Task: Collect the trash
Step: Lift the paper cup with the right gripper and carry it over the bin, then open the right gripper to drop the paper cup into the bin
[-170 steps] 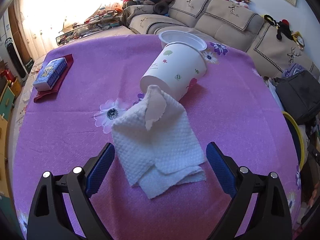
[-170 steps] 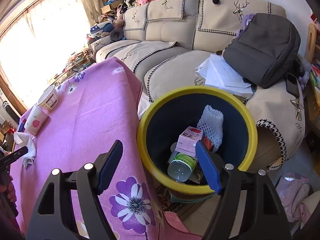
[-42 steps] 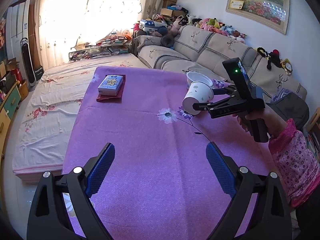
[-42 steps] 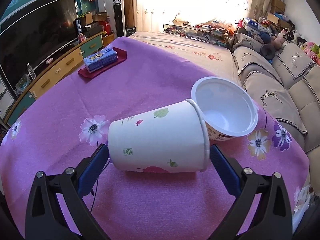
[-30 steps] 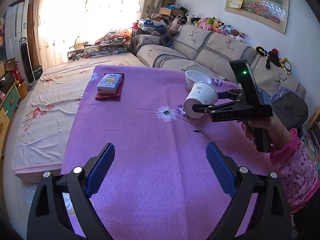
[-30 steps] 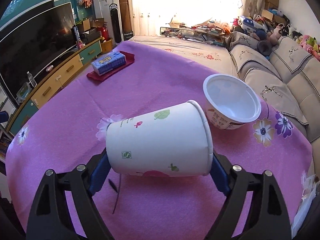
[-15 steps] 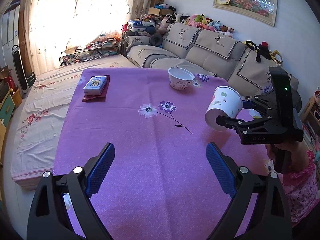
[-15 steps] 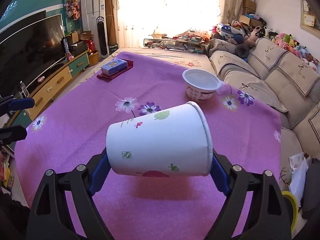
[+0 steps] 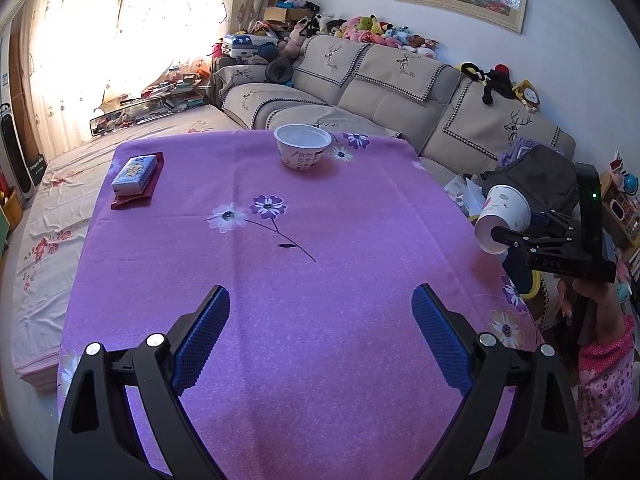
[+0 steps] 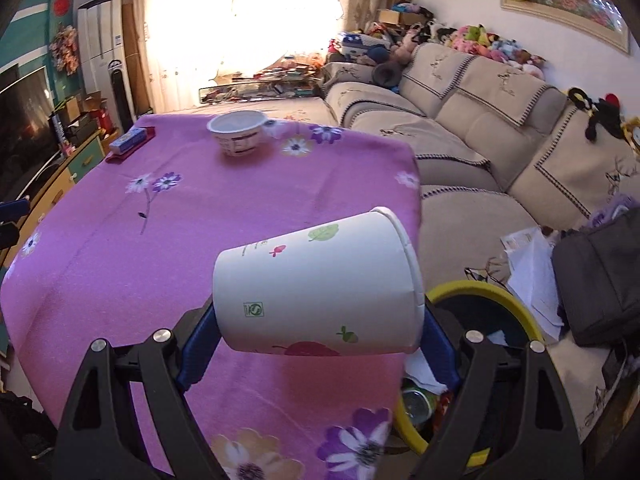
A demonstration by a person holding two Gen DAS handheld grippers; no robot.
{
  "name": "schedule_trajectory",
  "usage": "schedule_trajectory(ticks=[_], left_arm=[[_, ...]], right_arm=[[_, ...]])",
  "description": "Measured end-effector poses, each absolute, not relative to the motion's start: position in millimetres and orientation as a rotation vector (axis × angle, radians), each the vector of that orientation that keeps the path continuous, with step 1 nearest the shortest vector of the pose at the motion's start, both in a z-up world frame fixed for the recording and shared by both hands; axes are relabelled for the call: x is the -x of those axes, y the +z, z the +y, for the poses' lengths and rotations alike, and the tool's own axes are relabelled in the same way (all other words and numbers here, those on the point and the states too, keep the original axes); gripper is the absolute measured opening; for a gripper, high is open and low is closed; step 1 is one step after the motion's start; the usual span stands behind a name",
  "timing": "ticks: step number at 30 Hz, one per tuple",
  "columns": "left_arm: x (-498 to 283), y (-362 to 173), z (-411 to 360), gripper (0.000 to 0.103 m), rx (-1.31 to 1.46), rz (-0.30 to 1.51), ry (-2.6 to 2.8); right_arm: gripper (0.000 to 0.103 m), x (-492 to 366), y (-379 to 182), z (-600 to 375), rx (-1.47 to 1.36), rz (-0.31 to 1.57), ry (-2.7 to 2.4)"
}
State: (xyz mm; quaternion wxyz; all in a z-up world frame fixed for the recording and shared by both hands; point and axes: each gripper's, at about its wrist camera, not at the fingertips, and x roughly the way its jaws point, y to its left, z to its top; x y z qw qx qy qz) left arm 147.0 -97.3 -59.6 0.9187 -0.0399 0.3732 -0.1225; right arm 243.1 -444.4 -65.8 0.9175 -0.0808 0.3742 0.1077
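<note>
My right gripper (image 10: pixel 318 340) is shut on a white paper cup (image 10: pixel 320 292) printed with leaves, held on its side in the air over the table's right edge. The cup also shows in the left wrist view (image 9: pixel 504 218). A yellow-rimmed trash bin (image 10: pixel 480 290) with trash inside stands just right of the cup, on the floor by the table. A white plastic bowl (image 9: pixel 303 151) stands upright at the table's far side; it also shows in the right wrist view (image 10: pixel 238 134). My left gripper (image 9: pixel 320 340) is open and empty above the near part of the purple tablecloth (image 9: pixel 280 280).
A blue box on a red cloth (image 9: pixel 134 174) lies at the table's far left. A beige sofa (image 9: pixel 380 92) with a grey backpack (image 10: pixel 600 276) and papers runs behind and right of the table. A TV cabinet (image 10: pixel 48 160) stands on the left.
My right gripper has carried the cup further right, from over the table to its right edge beside the bin. My left gripper has stayed open and shifted slightly.
</note>
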Motion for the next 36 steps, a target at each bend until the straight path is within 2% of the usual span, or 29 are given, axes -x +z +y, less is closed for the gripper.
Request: schedule_trajectory(ticks=[10, 21, 24, 26, 27, 36], left_arm=[[-162, -65, -129, 0.091, 0.038, 0.804, -0.272], [-178, -73, -141, 0.091, 0.012, 0.839, -0.268], [-181, -75, -145, 0.091, 0.006, 0.846, -0.274], [-181, -76, -147, 0.091, 0.001, 0.849, -0.279], [-182, -77, -148, 0.091, -0.001, 0.851, -0.282], [-193, -84, -153, 0.091, -0.013, 0.87, -0.292]], right_arm=[[0.082, -269, -111, -577, -0.044, 0.882, -0.083], [0.082, -286, -156, -617, -0.125, 0.962, -0.195], [0.082, -287, -159, -616, -0.105, 0.975, -0.201], [0.091, -284, -154, -613, -0.08, 0.953, -0.243], [0.091, -281, -151, -612, -0.072, 0.938, -0.257], [0.092, -243, -108, -571, -0.05, 0.803, -0.22]])
